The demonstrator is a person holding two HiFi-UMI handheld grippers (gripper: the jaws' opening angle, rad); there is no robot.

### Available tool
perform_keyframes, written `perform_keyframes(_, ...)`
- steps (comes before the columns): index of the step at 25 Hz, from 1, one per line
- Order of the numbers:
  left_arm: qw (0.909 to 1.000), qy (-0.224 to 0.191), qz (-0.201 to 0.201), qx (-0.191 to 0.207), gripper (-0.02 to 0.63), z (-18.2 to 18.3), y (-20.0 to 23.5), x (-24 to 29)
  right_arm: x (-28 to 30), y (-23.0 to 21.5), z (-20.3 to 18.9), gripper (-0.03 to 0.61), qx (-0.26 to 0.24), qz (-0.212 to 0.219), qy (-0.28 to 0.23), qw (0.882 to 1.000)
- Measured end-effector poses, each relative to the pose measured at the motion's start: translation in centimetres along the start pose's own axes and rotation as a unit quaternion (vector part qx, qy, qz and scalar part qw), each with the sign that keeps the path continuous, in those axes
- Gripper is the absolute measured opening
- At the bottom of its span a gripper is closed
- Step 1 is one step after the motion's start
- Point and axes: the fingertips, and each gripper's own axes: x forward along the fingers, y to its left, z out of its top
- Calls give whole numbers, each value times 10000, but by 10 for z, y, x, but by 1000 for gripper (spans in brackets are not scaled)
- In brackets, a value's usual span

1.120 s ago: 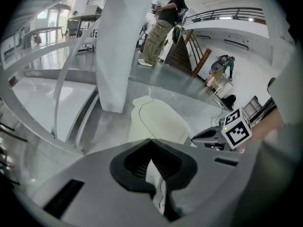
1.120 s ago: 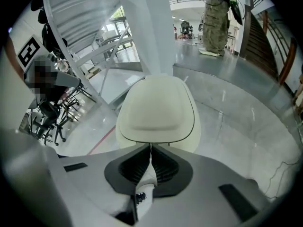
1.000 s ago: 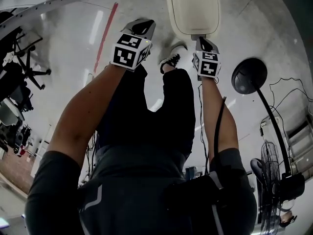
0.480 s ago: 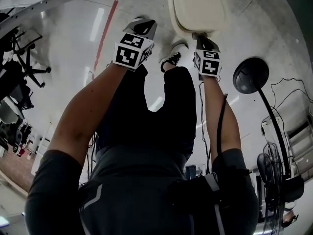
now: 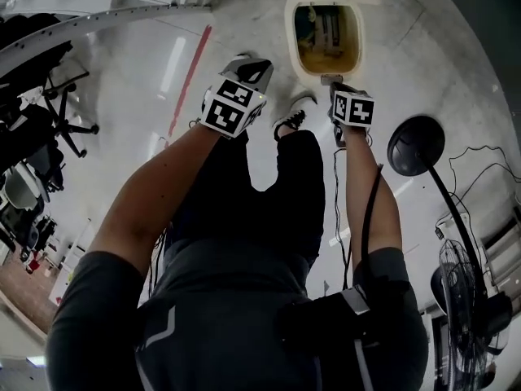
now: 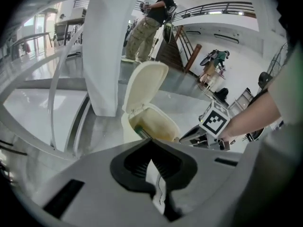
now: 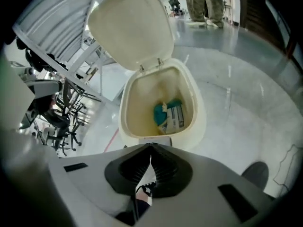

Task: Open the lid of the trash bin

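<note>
Lid stands upright on its rear hinge. Bin sits on the floor ahead, rubbish inside. Left gripper and right gripper: jaws together, nothing held. Opening judged complete. Next: back the right gripper off the near rim. Floor is open leftward; stand base is near on the right.

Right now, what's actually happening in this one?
A person stands over a cream trash bin with a hand-held gripper in each hand. The bin's lid is already up, tilted back on its hinge, and some packaging lies at the bottom. The right hand-held gripper sits close to the bin's front rim with its jaws together on nothing; contact with the rim cannot be told. The left hand-held gripper is off to the side, also shut and empty.
</note>
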Motion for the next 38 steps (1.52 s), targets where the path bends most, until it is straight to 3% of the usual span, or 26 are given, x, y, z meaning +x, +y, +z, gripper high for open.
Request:
perform_keyframes(8,9978,-663,-21,51,8,78,-7,-89,-111,49,41,26,-32,152,-770,9969)
perform_keyframes(14,9934,-1130,-182,41,8,126,-22,-157,-192,97,49,26,442,843,-1316,9867)
perform_keyframes(20,9827,-1695,-438,598,8,183,-46,-214,-289,122,91,27,-32,500,-2246,9732)
perform_keyframes(24,9715,-2076,-801,819,8,214,-74,-255,-358,144,117,28,-212,448,-2895,9559)
perform_keyframes(28,9598,-2398,-1330,595,8,232,-100,-295,-417,172,129,27,-472,532,-3274,9422)
perform_keyframes(30,9546,-2528,-1392,737,8,243,-110,-311,-448,181,136,26,-698,456,-3473,9340)
perform_keyframes(32,9484,-2709,-1385,892,8,261,-118,-327,-486,186,146,28,-925,341,-3828,9186)
perform_keyframes(34,9413,-2902,-1443,945,8,279,-127,-346,-528,193,154,28,-1097,257,-4298,8959)
perform_keyframes(36,9339,-3075,-1648,789,6,294,-138,-370,-567,201,156,28,-1111,170,-4646,8783)
perform_keyframes(38,9258,-3213,-1927,509,8,308,-149,-397,-599,209,154,28,-1001,106,-4822,8702)
